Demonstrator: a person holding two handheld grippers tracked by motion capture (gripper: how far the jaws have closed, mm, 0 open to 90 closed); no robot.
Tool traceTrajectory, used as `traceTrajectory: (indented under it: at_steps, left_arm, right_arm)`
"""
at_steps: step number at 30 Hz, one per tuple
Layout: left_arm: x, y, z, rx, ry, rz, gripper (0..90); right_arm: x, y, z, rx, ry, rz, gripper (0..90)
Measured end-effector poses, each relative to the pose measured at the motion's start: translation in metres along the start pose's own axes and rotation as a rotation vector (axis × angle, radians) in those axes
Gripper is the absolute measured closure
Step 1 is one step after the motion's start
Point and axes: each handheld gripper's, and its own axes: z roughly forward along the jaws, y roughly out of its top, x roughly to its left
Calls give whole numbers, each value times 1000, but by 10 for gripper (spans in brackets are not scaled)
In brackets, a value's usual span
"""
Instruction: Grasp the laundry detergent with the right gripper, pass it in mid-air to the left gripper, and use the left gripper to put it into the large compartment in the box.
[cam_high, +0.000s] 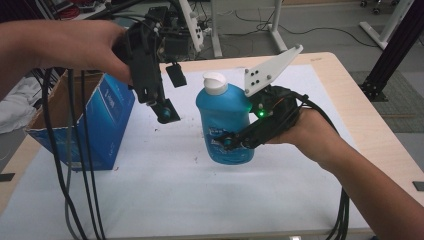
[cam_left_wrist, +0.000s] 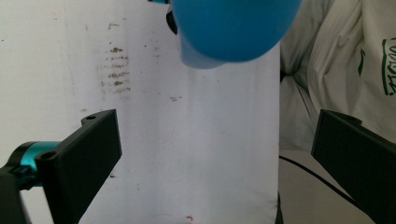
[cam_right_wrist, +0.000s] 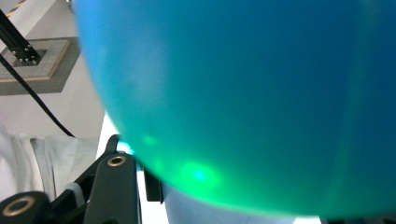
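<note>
Jaws of the right gripper (cam_high: 234, 142) are clamping the blue bottle (cam_high: 223, 125) upright above the counter (cam_high: 165, 185) in the high view, while the left gripper (cam_high: 169, 95) is hanging beside a blue box (cam_high: 111, 117). Across the left gripper view its jaws are standing wide apart, the bottle's base (cam_left_wrist: 233, 28) floating beyond them. Up close in the right gripper view, the bottle's blue wall (cam_right_wrist: 243, 93) is pressing against a jaw.

- A blue bottle (cam_high: 223, 125) with a white flip cap (cam_high: 215, 82) is held upright, above the white-covered tabletop (cam_high: 200, 200).
- A printed label is seen across its lower body.
</note>
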Motion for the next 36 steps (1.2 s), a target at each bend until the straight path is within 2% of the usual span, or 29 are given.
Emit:
traceTrajectory:
  at_steps: [8,22,36]
  left_arm:
    - [-7,5,0,5,3,6,16]
    - [-5,8,2,15,8,0,16]
    - [-2,13,7,17,14,10,17]
  right_arm:
    - [0,11,8,11,31,-13,454]
    - [-4,23,28,33,68,-29,454]
    - [-4,29,38,49,96,-31,454]
